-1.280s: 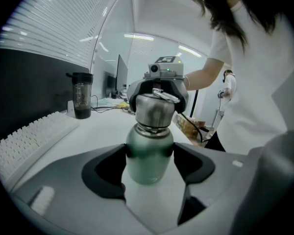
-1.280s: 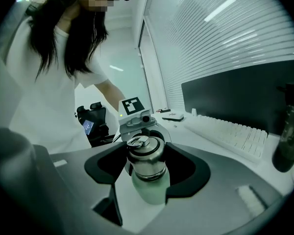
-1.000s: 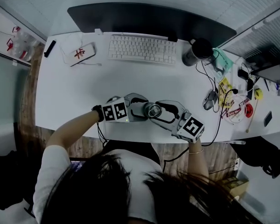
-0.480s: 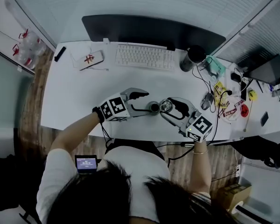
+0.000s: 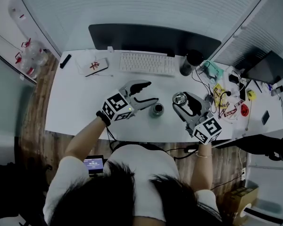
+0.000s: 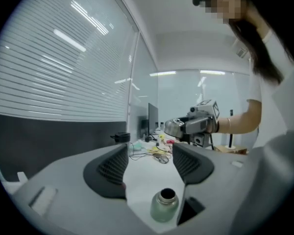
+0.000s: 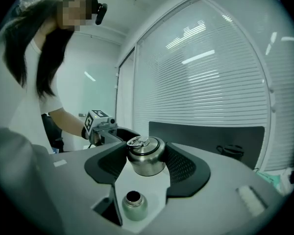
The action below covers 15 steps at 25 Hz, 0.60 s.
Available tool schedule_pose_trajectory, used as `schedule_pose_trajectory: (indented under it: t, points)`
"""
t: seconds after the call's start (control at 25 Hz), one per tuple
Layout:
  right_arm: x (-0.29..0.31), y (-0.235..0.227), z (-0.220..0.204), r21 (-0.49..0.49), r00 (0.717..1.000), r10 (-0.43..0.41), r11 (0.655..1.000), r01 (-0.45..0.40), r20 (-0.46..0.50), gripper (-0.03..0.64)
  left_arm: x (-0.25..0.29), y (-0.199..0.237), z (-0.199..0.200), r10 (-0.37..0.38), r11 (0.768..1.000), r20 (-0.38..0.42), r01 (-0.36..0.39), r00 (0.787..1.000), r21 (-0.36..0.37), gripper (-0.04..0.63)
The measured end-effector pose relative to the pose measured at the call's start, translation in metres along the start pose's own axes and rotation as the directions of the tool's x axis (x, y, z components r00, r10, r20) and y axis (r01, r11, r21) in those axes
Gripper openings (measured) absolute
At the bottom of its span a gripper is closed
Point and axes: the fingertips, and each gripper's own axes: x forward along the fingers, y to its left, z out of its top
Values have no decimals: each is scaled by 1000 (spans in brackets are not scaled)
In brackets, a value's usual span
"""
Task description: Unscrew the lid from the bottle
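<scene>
A small steel bottle [image 5: 156, 109] stands upright on the white desk [image 5: 85, 102] with its mouth uncovered, also seen from above in the left gripper view as the bottle [image 6: 164, 205]. My left gripper [image 5: 150, 92] hangs just left of and above it, open, with nothing between its pads [image 6: 115, 165]. My right gripper [image 5: 180, 99] is to the bottle's right, raised off the desk and shut on the steel lid [image 7: 145, 155]. In the right gripper view the open bottle [image 7: 133, 204] stands below the held lid.
A keyboard [image 5: 148, 62] and dark monitor [image 5: 153, 36] lie at the back of the desk. A black cup [image 5: 191, 60] stands back right. Cables, a mouse [image 5: 211, 99] and small items crowd the right end. A white case [image 5: 95, 65] sits back left.
The right gripper has carried the lid off the bottle and away to the right. The left gripper has let go of the bottle and drawn back from it.
</scene>
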Motion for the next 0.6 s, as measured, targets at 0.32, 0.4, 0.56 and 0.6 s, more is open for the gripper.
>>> schedule_pose_trajectory:
  t: [0.32, 0.4, 0.56, 0.6]
  points:
    - [-15, -21, 28, 0, 953, -287, 958, 288, 99, 249, -17, 22, 48, 189, 981, 139, -179, 972, -82, 283]
    - [-19, -27, 30, 18, 929, -355, 935, 355, 102, 249, -22, 27, 53, 246, 968, 133, -238, 960, -78, 257]
    - [-30, -36, 32, 54, 887, -445, 896, 442, 124, 249, -31, 34, 59, 355, 935, 122, -350, 927, -66, 205]
    - [-32, -36, 33, 57, 880, -457, 889, 454, 127, 249, -33, 36, 60, 377, 926, 120, -371, 919, -68, 192]
